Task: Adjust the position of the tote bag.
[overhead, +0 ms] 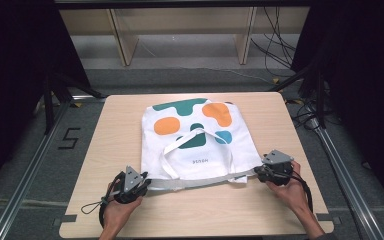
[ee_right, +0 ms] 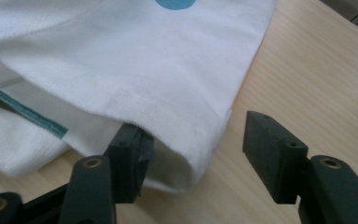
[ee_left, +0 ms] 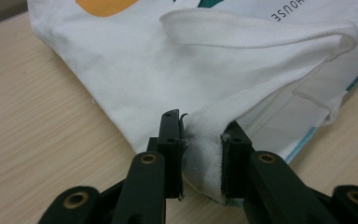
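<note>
White tote bag [overhead: 190, 145] flat on the tabletop [overhead: 115, 145], mouth toward the person, straps [overhead: 195, 137] looped over the bag's front. Printed on the bag: teal, orange and blue blobs, and below them a short line of small dark lettering, too small to read from the high view. In the left gripper view, upside down near the top edge, the letters "HOUSE" [ee_left: 286, 9], perhaps the end of a longer word, the rest cut off.

Left hand-held gripper [overhead: 139, 184] at the bag's near left corner, clamped on the cloth: in the left gripper view, a fold of the white hem [ee_left: 203, 158] pinched between both pads, lifted a little off the wood.

Right hand-held gripper [overhead: 266, 171] at the bag's near right corner, not yet gripping: in the right gripper view, one jaw tucked under the top layer at the bag's mouth, the other standing clear over bare wood beside the bag, a gap between it and the cloth. Inside the mouth there, a thin teal stripe [ee_right: 28, 114] along the lining.

Between the two corners, the bag's near edge [overhead: 200, 181] stretched in a nearly straight band.
</note>
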Demonstrator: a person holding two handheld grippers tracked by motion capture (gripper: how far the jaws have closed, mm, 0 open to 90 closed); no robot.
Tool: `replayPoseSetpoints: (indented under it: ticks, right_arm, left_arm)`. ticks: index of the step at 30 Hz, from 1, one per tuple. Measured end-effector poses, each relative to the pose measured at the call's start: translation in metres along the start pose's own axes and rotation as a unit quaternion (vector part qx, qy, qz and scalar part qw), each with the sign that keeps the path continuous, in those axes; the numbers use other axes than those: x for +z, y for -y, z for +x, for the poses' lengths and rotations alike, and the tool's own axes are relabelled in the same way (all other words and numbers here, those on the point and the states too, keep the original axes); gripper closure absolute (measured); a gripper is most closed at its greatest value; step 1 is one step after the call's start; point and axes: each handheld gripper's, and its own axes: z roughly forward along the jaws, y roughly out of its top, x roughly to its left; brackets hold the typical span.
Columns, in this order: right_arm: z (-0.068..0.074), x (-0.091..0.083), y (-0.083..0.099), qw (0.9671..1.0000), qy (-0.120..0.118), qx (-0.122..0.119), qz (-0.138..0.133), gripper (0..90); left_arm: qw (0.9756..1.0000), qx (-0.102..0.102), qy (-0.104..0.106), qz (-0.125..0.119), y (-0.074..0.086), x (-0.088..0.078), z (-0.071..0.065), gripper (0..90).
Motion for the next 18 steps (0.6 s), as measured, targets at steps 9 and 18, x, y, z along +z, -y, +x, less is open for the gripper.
replayPoseSetpoints:
  ticks: [9, 18]
  right_arm:
    - [-0.003, 0.020, -0.006, 0.9989, -0.013, -0.034, 0.031, 77.5]
    - [0.024, -0.015, 0.002, 0.9969, -0.029, -0.059, 0.043, 79.6]
  left_arm:
    - [0.9998, 0.008, -0.002, 0.017, 0.003, 0.003, -0.002, 72.7]
    - [0.9998, 0.011, -0.006, 0.013, 0.005, -0.002, 0.006, 76.4]
